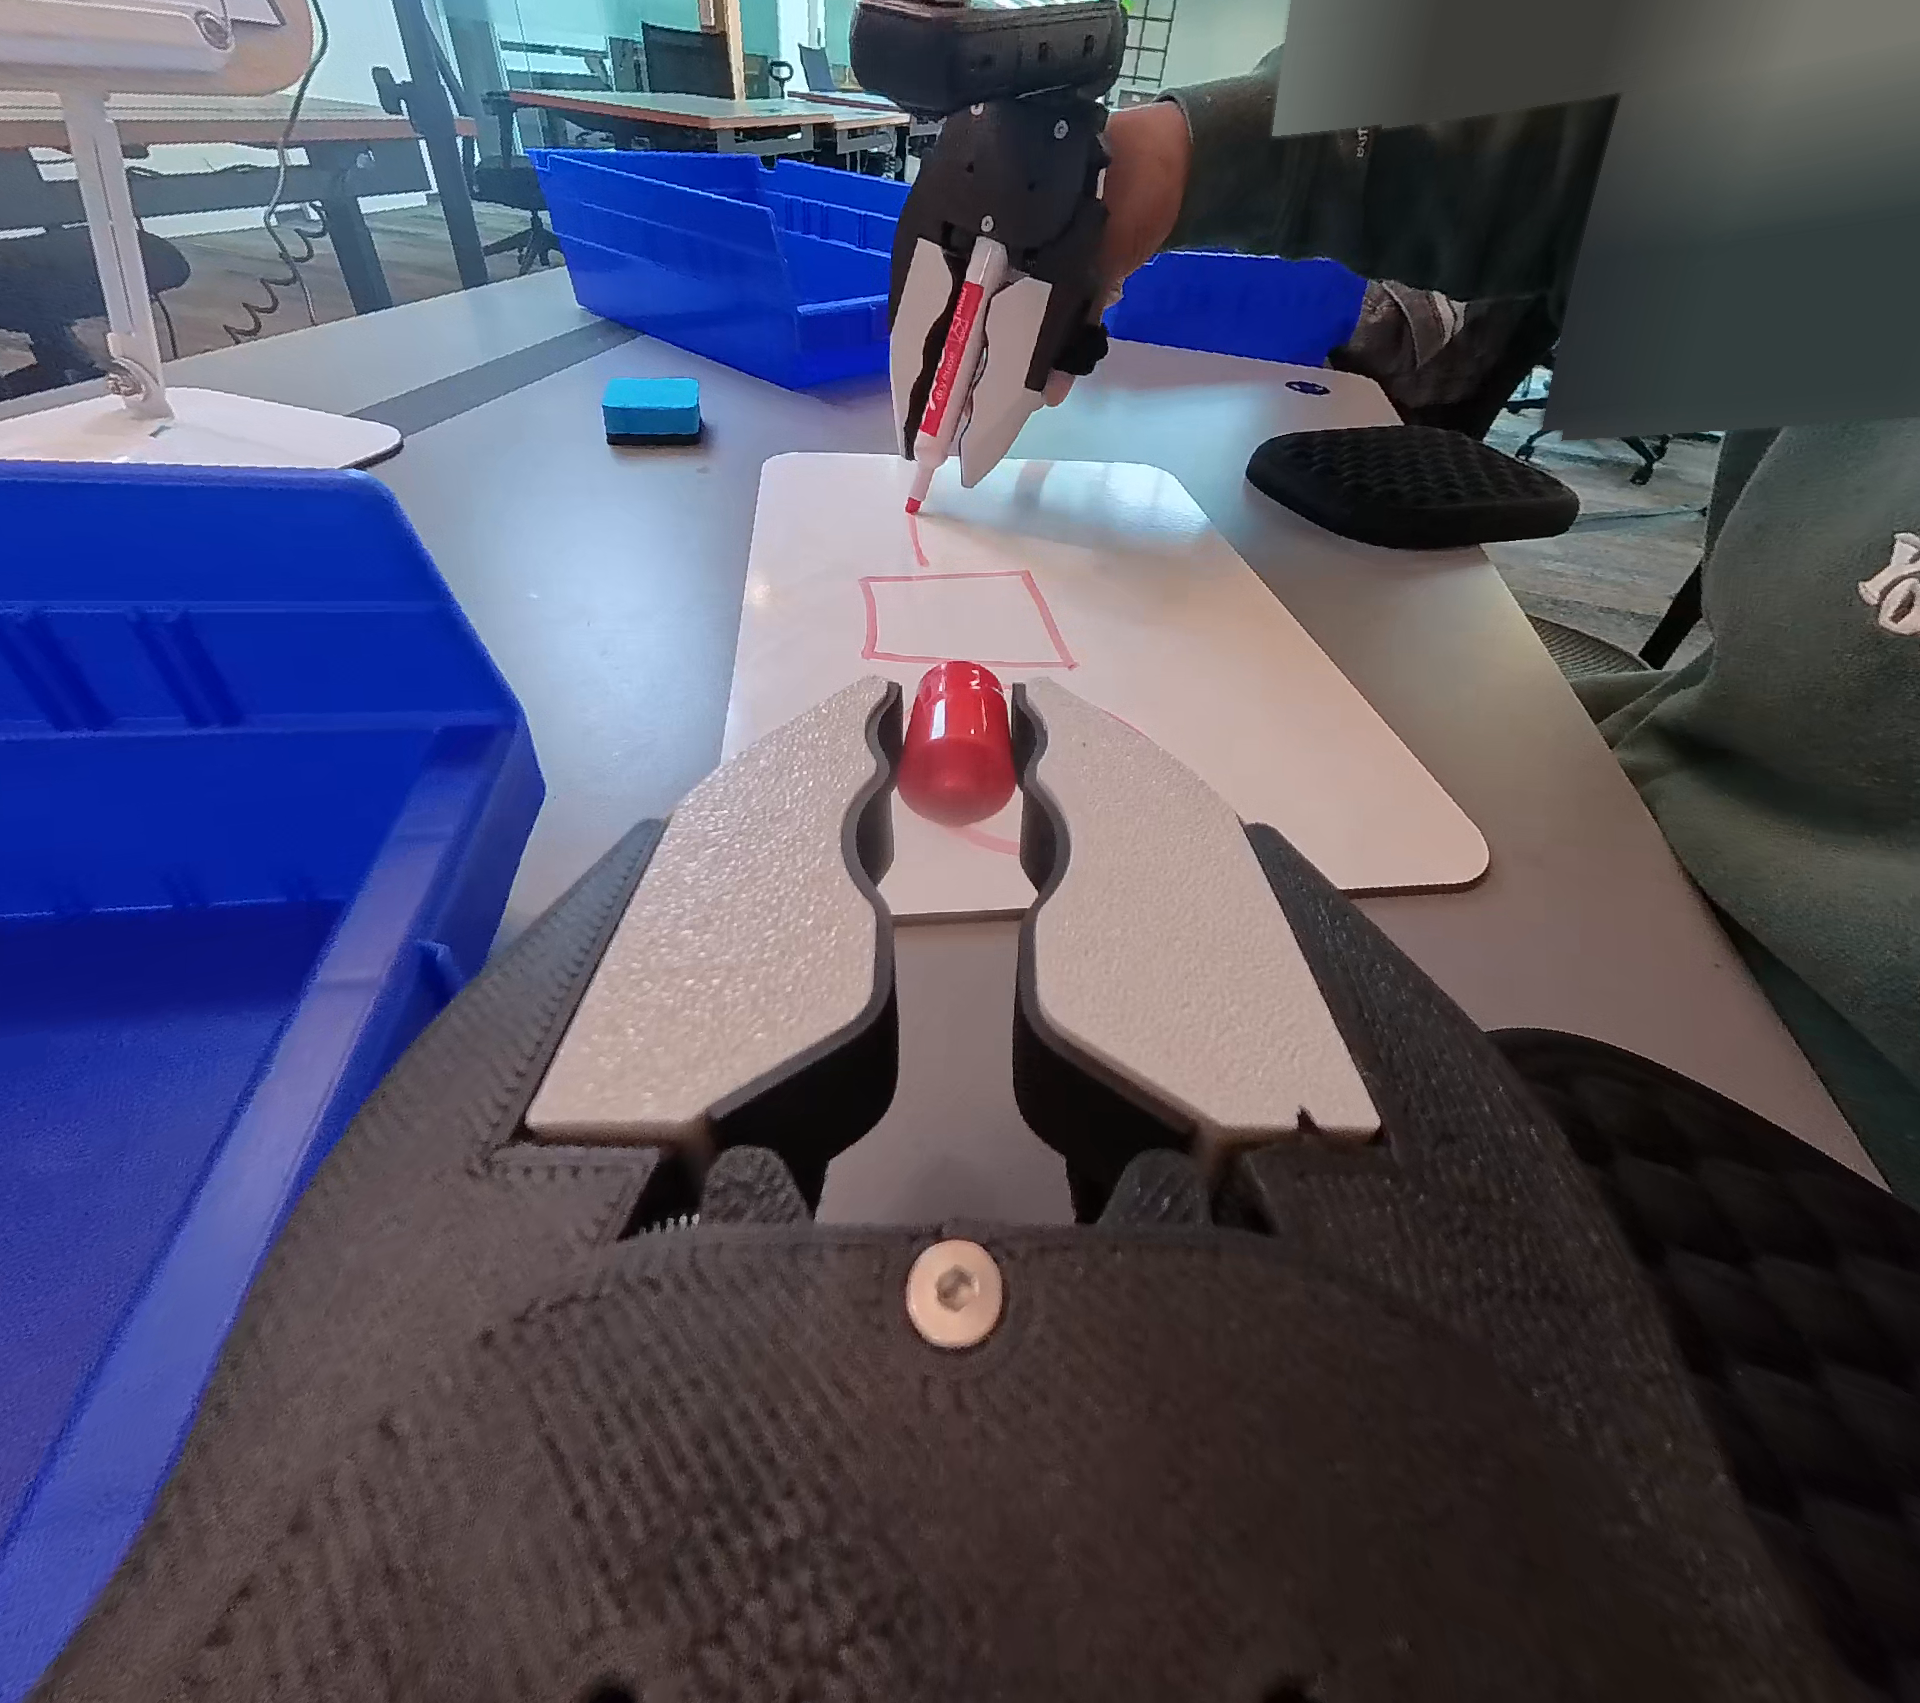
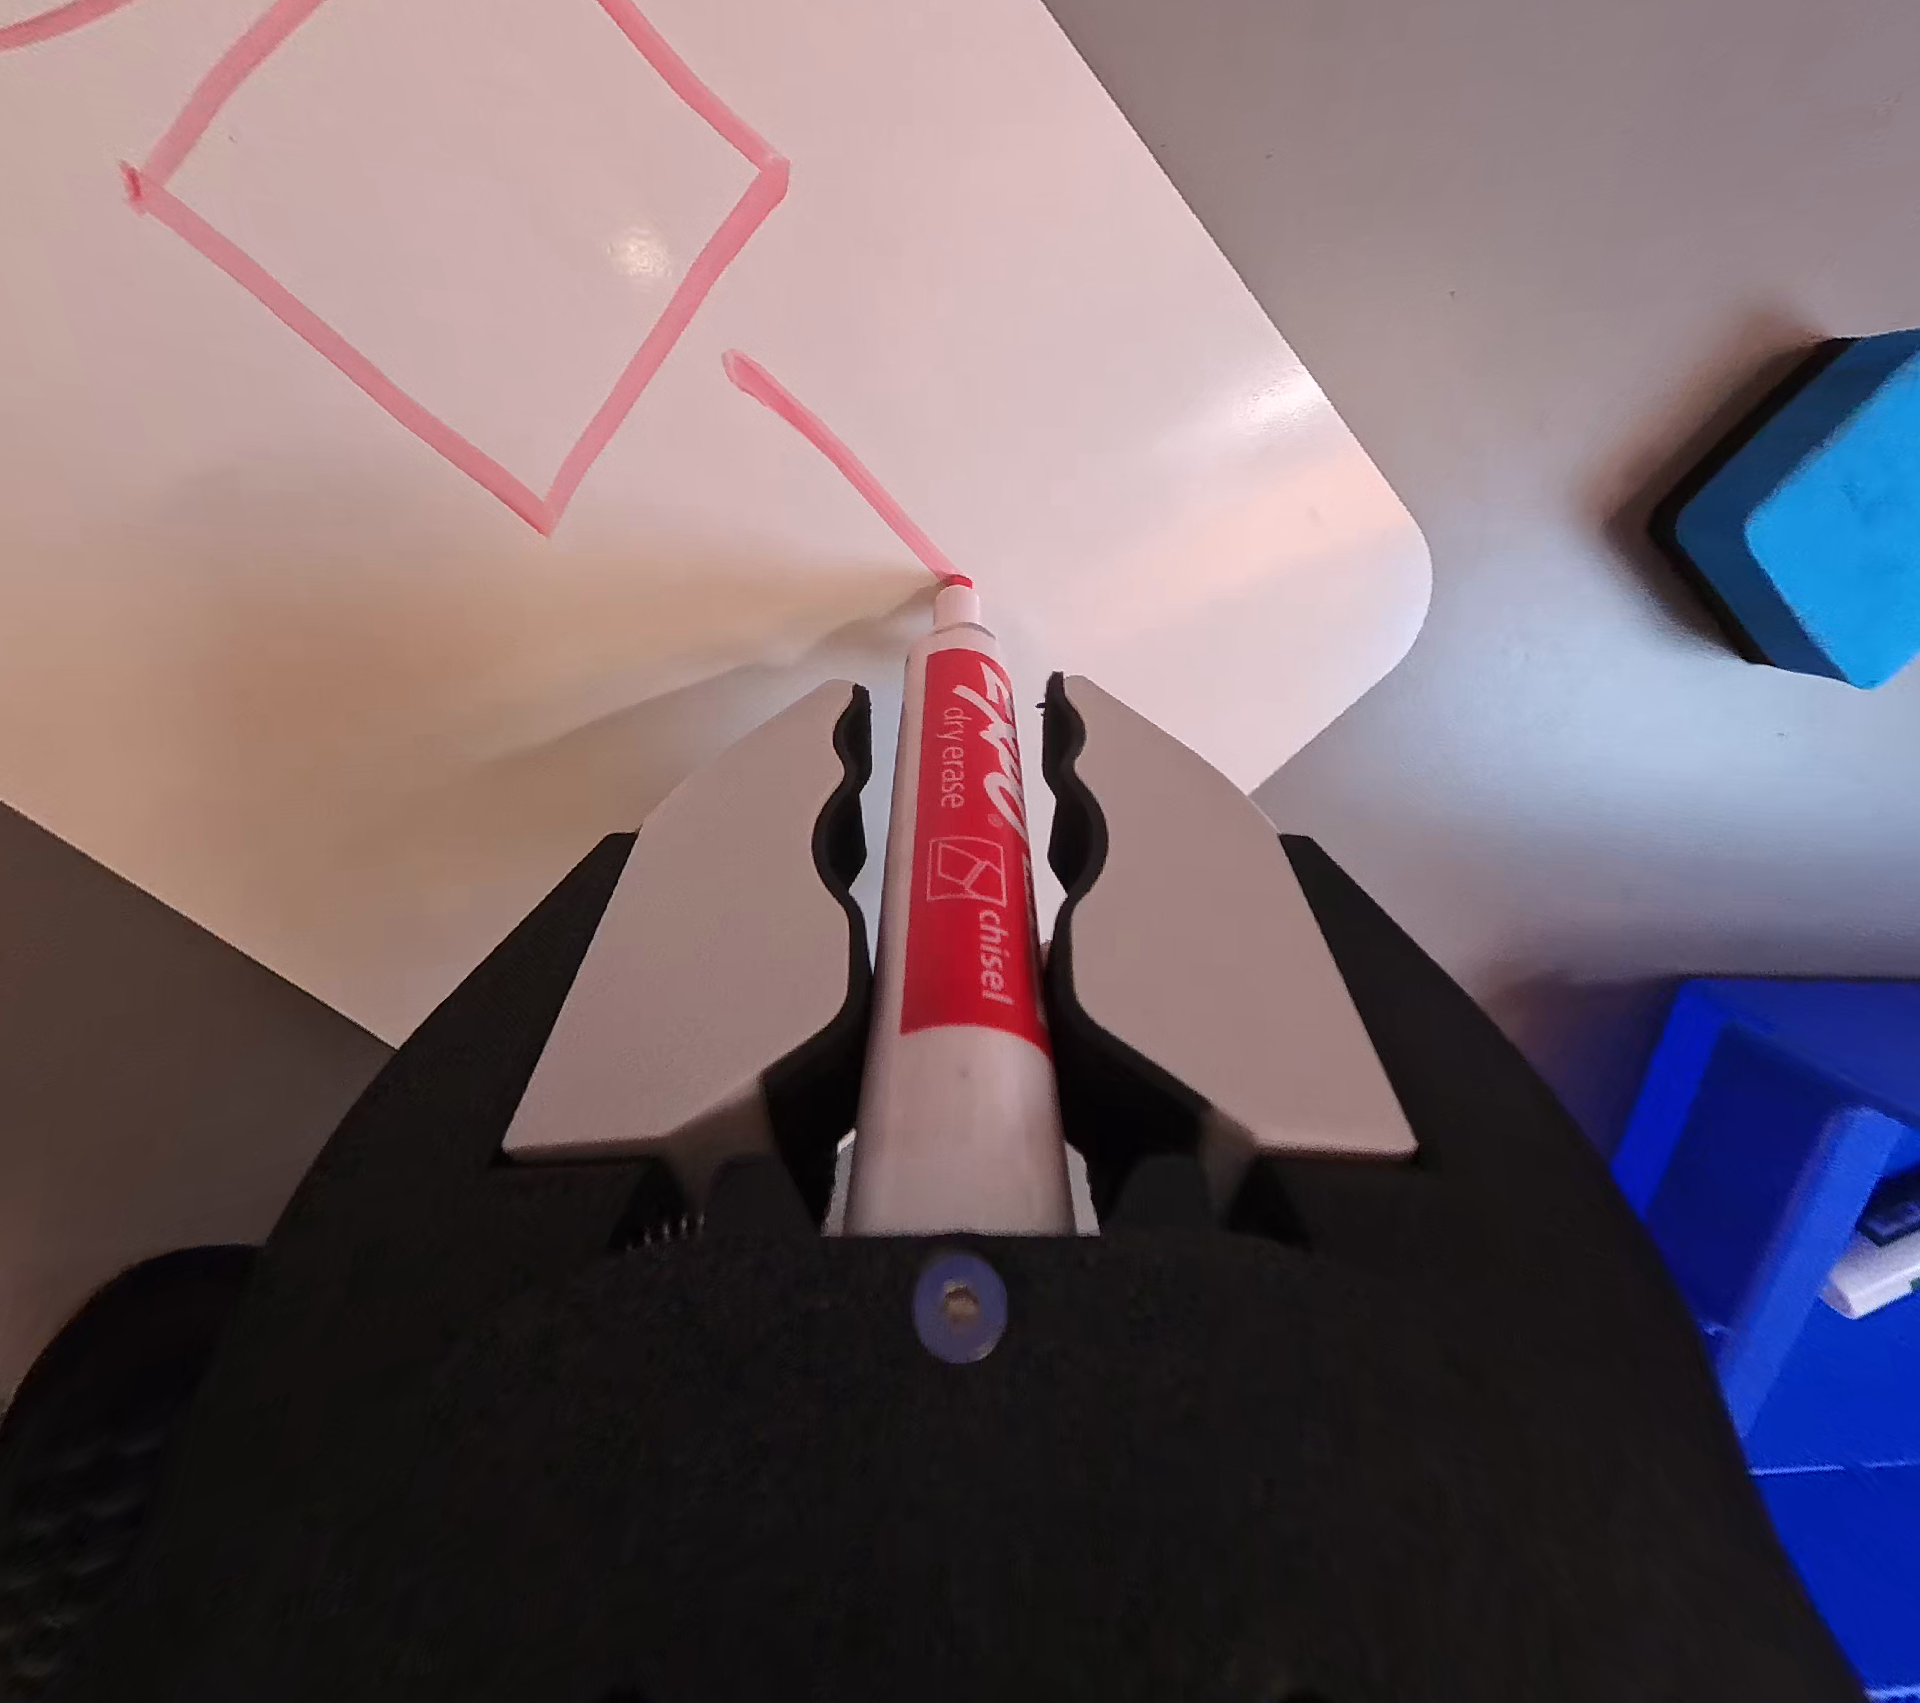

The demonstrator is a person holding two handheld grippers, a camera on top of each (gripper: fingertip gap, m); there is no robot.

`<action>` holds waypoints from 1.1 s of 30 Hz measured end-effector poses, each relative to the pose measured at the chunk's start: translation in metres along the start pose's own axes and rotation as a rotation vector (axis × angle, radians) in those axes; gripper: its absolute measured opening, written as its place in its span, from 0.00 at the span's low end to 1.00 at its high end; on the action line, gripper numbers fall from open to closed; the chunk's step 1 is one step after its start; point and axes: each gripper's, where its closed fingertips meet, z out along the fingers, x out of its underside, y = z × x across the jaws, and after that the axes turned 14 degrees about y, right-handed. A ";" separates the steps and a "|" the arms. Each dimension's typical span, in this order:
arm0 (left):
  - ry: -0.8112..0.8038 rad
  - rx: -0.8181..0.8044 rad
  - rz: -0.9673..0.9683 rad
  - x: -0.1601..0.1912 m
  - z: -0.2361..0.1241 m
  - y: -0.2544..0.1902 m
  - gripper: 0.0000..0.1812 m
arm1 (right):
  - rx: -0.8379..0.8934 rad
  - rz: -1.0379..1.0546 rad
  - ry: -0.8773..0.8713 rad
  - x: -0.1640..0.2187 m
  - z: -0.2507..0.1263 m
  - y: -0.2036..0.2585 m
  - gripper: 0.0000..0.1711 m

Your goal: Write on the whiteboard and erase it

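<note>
Right wrist view: right gripper (image 2: 956,708) clamps a marker (image 2: 961,905), tip touching the whiteboard (image 2: 935,147) on the table, mid-stroke beside a drawn square (image 2: 457,167). Left gripper (image 1: 954,708) pinches the cap (image 1: 956,754). Writing step; next, likely finish the stroke, then fetch the eraser (image 2: 1808,510).

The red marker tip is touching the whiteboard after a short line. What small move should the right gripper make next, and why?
Probably keep the tip down and draw the stroke further. The right gripper is shut on the marker, whose tip sits at the end of a short open line beside the finished square on the whiteboard, so this shape looks unfinished.
</note>
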 end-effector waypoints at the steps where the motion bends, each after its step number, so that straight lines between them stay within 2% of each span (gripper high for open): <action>1: 0.000 0.000 0.000 0.000 0.000 0.000 0.11 | 0.004 0.004 -0.006 -0.001 -0.001 -0.001 0.19; 6: -0.001 0.001 -0.002 0.000 0.000 0.000 0.11 | 0.012 0.012 -0.085 -0.020 -0.015 -0.005 0.19; 15: -0.001 0.000 0.004 0.000 0.000 0.000 0.11 | -0.012 -0.025 -0.055 -0.032 0.000 -0.001 0.19; 33: 0.000 0.001 0.004 0.000 0.000 0.000 0.11 | 0.004 -0.010 -0.002 -0.010 0.001 -0.002 0.19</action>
